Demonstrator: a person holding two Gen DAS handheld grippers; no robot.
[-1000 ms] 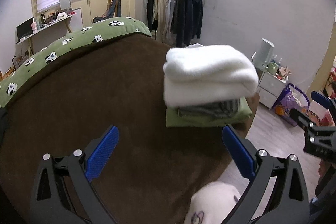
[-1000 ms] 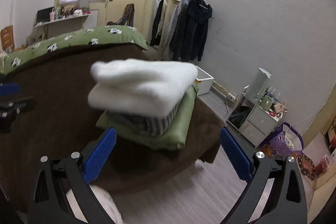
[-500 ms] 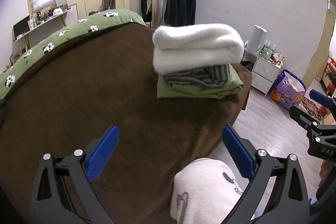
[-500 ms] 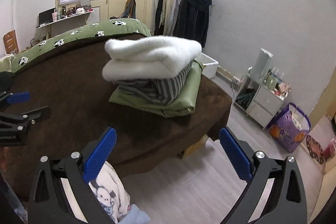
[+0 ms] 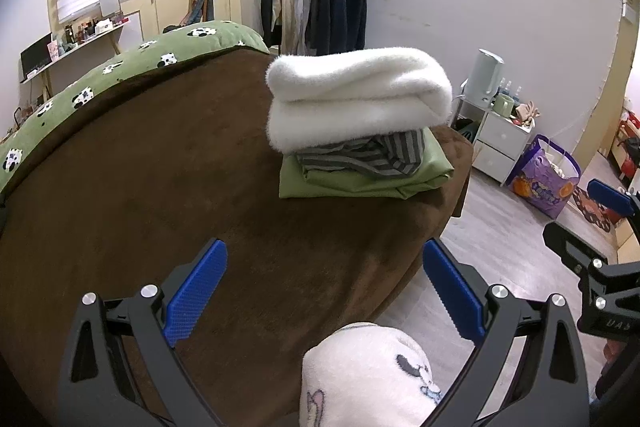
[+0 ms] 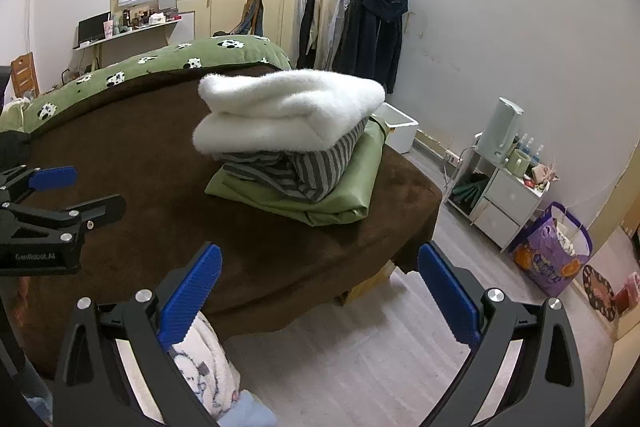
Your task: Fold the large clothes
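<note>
Both grippers have drawn back from the stack; left gripper (image 5: 324,291) and right gripper (image 6: 318,291) hang with jaws apart, empty. White fleece (image 5: 356,99) tops the striped garment (image 5: 372,155) and green garment (image 5: 360,183), stacked near the bed corner. Risk: the overhanging fleece may slide off if nudged.

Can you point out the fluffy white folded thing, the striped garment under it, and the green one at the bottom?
white garment (image 5: 356,95), left wrist view, top fold
striped garment (image 6: 316,167), right wrist view, side
green garment (image 5: 360,183), left wrist view, front edge

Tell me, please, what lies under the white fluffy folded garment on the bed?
Under the white garment lies a folded grey striped garment, then a folded green one, on the brown blanket. Anything between these layers is hidden.
</note>
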